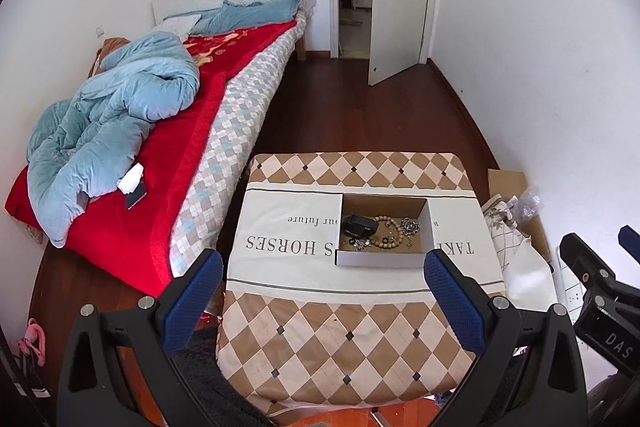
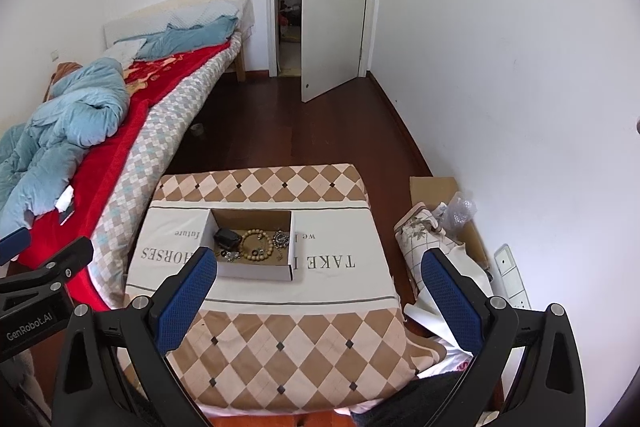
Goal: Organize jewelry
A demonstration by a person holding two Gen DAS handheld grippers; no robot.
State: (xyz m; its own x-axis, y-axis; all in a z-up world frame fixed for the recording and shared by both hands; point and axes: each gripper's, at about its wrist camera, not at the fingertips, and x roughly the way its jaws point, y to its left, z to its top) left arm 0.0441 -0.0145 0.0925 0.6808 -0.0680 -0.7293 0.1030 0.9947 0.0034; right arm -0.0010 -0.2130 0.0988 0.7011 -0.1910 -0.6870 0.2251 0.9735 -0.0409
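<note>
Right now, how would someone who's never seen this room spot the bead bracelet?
Find the cloth-covered table beside the bed; an open cardboard box sits on it. Inside, the bead bracelet lies mid-box: a ring of tan round beads, between a black case and silvery chain.

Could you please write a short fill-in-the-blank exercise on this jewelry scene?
1. The jewelry lies in a shallow cardboard ____.
2. The bead bracelet is a closed ____ of beads.
3. The left gripper and right gripper both have their jaws ____.
4. The black case lies ____ of the bracelet in both views.

Missing: box; loop; open; left
</note>
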